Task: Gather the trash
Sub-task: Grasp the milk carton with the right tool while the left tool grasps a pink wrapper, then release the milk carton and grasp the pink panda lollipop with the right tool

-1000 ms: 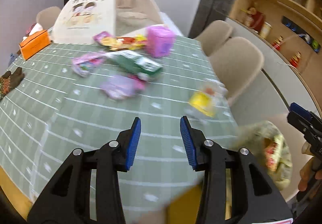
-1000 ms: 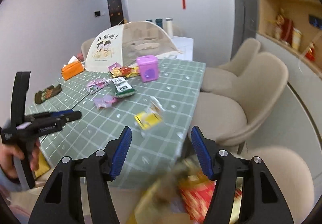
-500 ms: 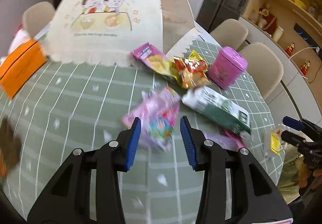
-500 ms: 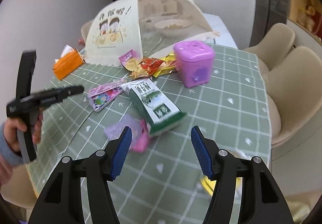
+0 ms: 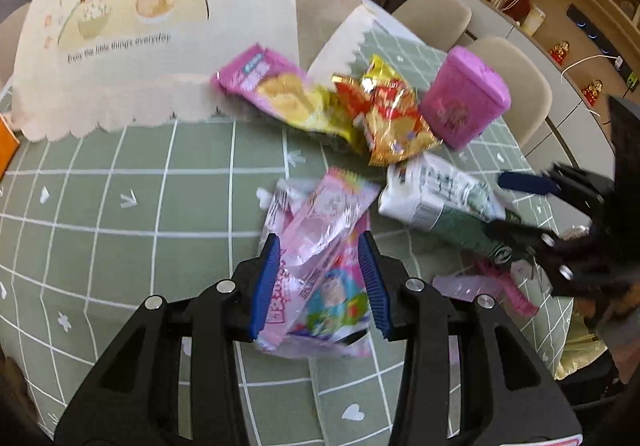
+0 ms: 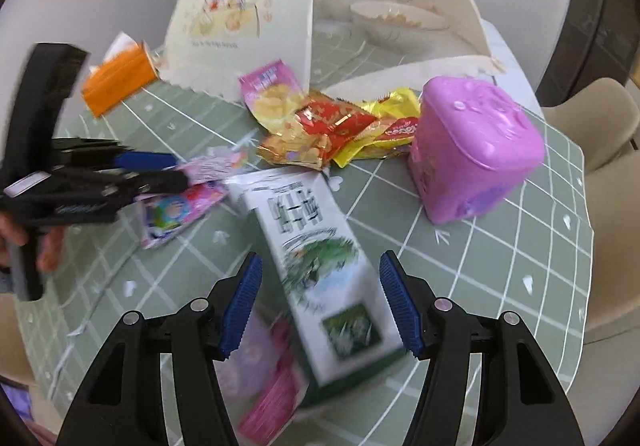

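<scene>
My left gripper (image 5: 320,282) is open, its blue pads on either side of a pink cartoon snack wrapper (image 5: 320,246) that lies on the green checked tablecloth (image 5: 120,226). My right gripper (image 6: 320,302) is open, its pads straddling a white and green milk carton (image 6: 316,258) that lies flat. A pink and purple wrapper (image 6: 260,378) lies by the carton's near left corner. The carton (image 5: 440,205) and my right gripper (image 5: 560,230) also show in the left wrist view. My left gripper (image 6: 132,173) and its wrapper (image 6: 180,209) show in the right wrist view.
More wrappers lie further back: a pink and yellow chip bag (image 5: 280,93) and red and gold packets (image 6: 332,129). A purple plastic box (image 6: 476,149) stands to the right. A mesh food cover (image 6: 312,5) and an orange tissue box (image 6: 120,81) stand behind. Beige chairs (image 5: 512,85) line the table's right edge.
Both grippers have moved forward and down over the table. The left now straddles the pink wrapper and the right straddles the milk carton. Both stay open.
</scene>
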Motion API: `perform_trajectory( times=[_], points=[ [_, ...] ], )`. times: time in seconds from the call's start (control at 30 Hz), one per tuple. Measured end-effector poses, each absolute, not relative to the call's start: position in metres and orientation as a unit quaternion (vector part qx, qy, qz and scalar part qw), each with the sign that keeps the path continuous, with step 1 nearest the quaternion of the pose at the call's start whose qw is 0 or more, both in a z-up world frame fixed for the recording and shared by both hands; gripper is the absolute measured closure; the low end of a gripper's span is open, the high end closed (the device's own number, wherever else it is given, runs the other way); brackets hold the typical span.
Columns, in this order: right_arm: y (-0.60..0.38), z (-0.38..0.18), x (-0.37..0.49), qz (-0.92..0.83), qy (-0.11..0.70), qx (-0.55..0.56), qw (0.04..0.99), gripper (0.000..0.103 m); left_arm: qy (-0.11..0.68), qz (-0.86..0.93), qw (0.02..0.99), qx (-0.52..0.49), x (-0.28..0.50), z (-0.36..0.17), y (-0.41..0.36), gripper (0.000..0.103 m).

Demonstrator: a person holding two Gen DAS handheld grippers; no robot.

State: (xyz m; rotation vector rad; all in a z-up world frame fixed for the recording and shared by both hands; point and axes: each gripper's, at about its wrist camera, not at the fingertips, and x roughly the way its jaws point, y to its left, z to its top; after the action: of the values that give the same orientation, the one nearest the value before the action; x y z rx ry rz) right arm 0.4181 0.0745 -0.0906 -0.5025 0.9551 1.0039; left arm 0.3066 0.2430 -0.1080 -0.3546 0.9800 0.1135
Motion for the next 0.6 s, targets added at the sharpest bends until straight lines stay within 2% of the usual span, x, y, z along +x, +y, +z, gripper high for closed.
perform_trajectory(
  times=[0.3,0.33,0.43,0.53,0.6],
  points=[
    [0.034,-0.093,0.416,0.430,0.450,-0.192,0.759,0.051,0.476,0.056,0.863,-0.159,0.313,-0.111,0.237,0.065],
    [0.029,-0.092,0.415,0.427,0.454,-0.186,0.760,0.052,0.479,0.059,0.862,-0.156,0.315,-0.113,0.234,0.076],
    [0.015,-0.090,0.414,0.427,0.469,-0.155,0.758,0.053,0.484,0.060,0.858,-0.159,0.317,-0.113,0.226,0.087],
    [0.002,-0.088,0.408,0.416,0.479,-0.123,0.763,0.053,0.481,0.051,0.860,-0.162,0.315,-0.109,0.215,0.096],
    [-0.008,-0.081,0.396,0.405,0.460,-0.126,0.780,0.053,0.480,0.046,0.861,-0.164,0.312,-0.107,0.206,0.097]
  ],
)
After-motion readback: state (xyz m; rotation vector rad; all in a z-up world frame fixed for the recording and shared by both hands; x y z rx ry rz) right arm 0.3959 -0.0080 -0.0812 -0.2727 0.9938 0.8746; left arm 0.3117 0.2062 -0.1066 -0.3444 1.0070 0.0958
